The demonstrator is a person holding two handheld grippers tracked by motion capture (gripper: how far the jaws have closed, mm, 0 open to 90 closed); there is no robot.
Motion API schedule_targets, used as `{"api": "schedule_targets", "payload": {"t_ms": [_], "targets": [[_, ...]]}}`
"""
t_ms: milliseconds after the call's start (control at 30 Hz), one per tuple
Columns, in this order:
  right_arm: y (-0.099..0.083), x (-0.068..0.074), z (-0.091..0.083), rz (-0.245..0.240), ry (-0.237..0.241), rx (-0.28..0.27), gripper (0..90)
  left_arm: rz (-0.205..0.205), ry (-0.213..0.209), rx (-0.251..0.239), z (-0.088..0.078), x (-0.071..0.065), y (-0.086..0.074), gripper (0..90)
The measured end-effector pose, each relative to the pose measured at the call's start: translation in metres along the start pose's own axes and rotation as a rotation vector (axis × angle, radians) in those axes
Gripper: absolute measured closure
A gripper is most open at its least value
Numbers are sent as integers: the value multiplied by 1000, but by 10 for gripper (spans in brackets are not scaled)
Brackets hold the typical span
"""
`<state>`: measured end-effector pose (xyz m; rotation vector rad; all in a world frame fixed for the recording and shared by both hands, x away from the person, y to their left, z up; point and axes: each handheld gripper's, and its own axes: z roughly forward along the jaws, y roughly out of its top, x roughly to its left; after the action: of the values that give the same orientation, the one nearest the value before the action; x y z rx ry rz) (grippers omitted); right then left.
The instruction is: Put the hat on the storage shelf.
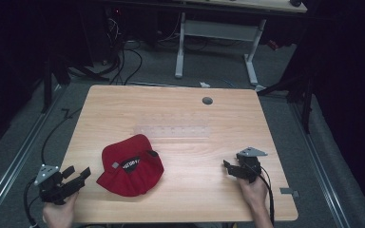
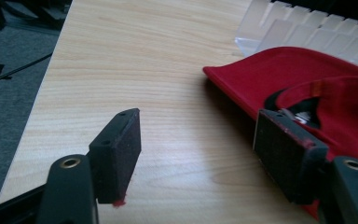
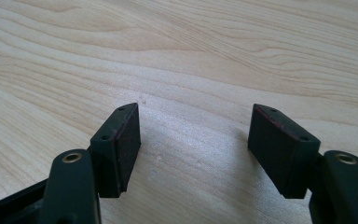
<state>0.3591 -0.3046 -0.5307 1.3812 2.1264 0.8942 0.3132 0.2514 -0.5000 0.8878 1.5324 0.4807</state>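
Note:
A red cap [image 1: 130, 166] lies on the wooden table [image 1: 180, 118], left of centre, its inside facing up with a black band and a white label showing. My left gripper [image 1: 78, 175] is held at the table's front left corner, just left of the cap and apart from it, jaws wide with nothing between them. In the left gripper view the cap [image 2: 307, 79] lies to the right, ahead of my gripper [image 2: 198, 140]. My right gripper [image 1: 229, 166] stands open near the front right, over bare wood [image 3: 196, 133].
A clear plastic rack [image 1: 171, 131] lies flat behind the cap, also seen as ribbed plastic [image 2: 307, 32]. A grey grommet hole [image 1: 207, 100] sits near the far edge. The table edge and grey floor [image 2: 9, 84] lie close on the left. A white desk frame [image 1: 216, 42] stands beyond.

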Motion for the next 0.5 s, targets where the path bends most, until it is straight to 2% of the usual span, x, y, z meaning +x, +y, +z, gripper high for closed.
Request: {"api": "schedule_targets", "payload": {"t_ms": [33, 133, 267, 500], "targets": [[0, 0, 0, 0, 0, 0, 346, -9, -17, -1, -8, -3, 2, 306], [0, 0, 0, 1, 0, 1, 346, -44, -43, -6, -16, -6, 4, 276], [0, 0, 0, 3, 0, 1, 346, -58, -64, -1, -25, -12, 2, 250], [0, 0, 0, 3, 0, 1, 345, -72, -65, 71, -22, -18, -18, 221]]}}
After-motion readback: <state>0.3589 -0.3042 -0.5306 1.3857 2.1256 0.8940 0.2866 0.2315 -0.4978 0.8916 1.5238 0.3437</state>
